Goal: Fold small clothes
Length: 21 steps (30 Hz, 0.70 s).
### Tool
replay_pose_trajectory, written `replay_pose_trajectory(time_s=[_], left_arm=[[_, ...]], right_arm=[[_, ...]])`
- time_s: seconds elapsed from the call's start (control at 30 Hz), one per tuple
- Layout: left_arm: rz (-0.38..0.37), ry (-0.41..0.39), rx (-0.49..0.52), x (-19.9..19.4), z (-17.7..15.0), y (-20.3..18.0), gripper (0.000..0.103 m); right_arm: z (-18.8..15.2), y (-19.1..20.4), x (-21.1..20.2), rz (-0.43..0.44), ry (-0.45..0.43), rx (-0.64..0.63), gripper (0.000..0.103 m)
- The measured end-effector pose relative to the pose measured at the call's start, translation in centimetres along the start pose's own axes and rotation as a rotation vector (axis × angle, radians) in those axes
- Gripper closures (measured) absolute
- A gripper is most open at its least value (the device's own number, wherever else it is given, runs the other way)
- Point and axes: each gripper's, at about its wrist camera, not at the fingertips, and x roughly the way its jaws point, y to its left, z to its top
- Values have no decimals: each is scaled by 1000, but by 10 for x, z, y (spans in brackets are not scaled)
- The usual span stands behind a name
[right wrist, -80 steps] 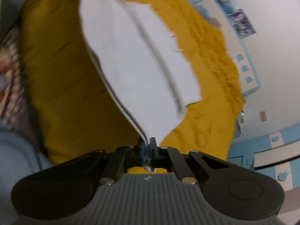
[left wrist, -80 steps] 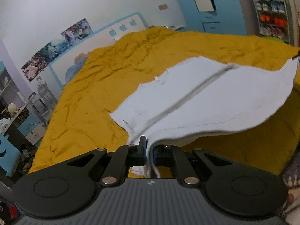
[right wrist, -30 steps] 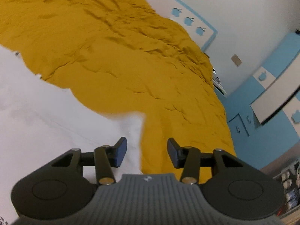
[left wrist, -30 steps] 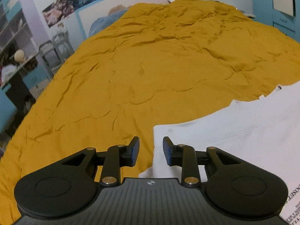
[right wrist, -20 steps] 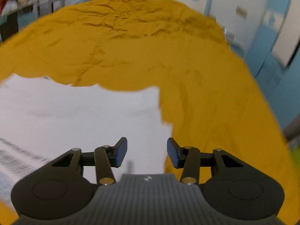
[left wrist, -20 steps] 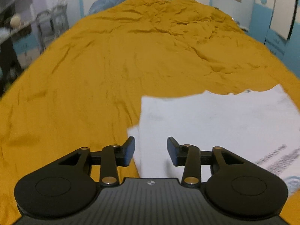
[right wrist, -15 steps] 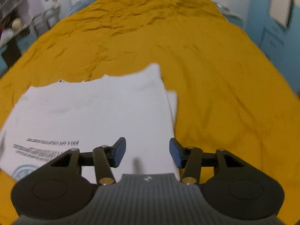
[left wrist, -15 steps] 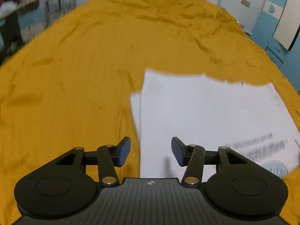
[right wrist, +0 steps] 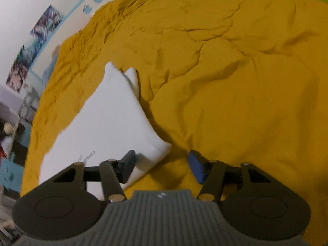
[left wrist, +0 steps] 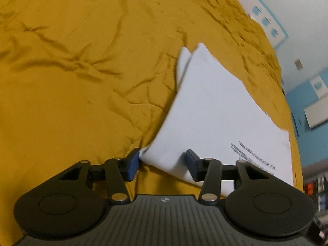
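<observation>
A white garment (left wrist: pixel 215 119) with dark printed text lies folded flat on the mustard-yellow bedspread (left wrist: pixel 82 61). My left gripper (left wrist: pixel 163 165) is open, and the garment's near left corner lies between its fingers. The garment also shows in the right wrist view (right wrist: pixel 110 119). My right gripper (right wrist: pixel 162 166) is open, and the garment's near right corner lies between its fingers, close to the left one. Neither gripper holds anything.
The bedspread (right wrist: pixel 235 71) is wrinkled and spreads far beyond the garment. A white wall with posters (right wrist: pixel 34 41) and blue apple decals (left wrist: pixel 266 22) stands behind the bed. Blue cabinets (left wrist: pixel 313 94) stand at the right, shelves (right wrist: pixel 8 127) at the left.
Both grippers held the garment up, laid it folded on the bed and opened. In the last half second each has swung outward and dropped low to a near corner of the garment.
</observation>
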Motion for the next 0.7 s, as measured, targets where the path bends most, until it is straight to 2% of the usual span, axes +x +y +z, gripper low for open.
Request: replay_pose_trajectory(time_s=[0.07, 0.1, 0.13, 0.23, 0.33, 0.4, 0.5, 0.6, 0.7], left_arm=[[18, -28, -6, 0, -2, 0, 74], [25, -42, -5, -1, -2, 0, 79], [24, -54, 1, -4, -1, -1, 85], [30, -94, 52, -17, 1, -10, 90], [73, -107, 116, -25, 1, -23, 92], [124, -90, 163, -20, -1, -26, 92], [187, -58, 211, 2, -7, -27, 93], [224, -33, 275, 12, -10, -32, 90], [249, -26, 313, 2, -6, -42, 81]], right_arm=[[-2, -4, 7, 40, -2, 65, 76], [-3, -7, 10, 55, -5, 101, 80], [0, -9, 12, 60, -7, 121, 91], [0, -7, 2, 78, -46, 128, 102], [5, 2, -20, 98, -112, 72, 103], [4, 9, -25, 67, -118, 23, 103], [-1, 0, -7, -21, -52, 7, 103], [-9, -18, 8, -22, -29, 24, 103], [-8, -9, 3, -30, -24, -36, 103]])
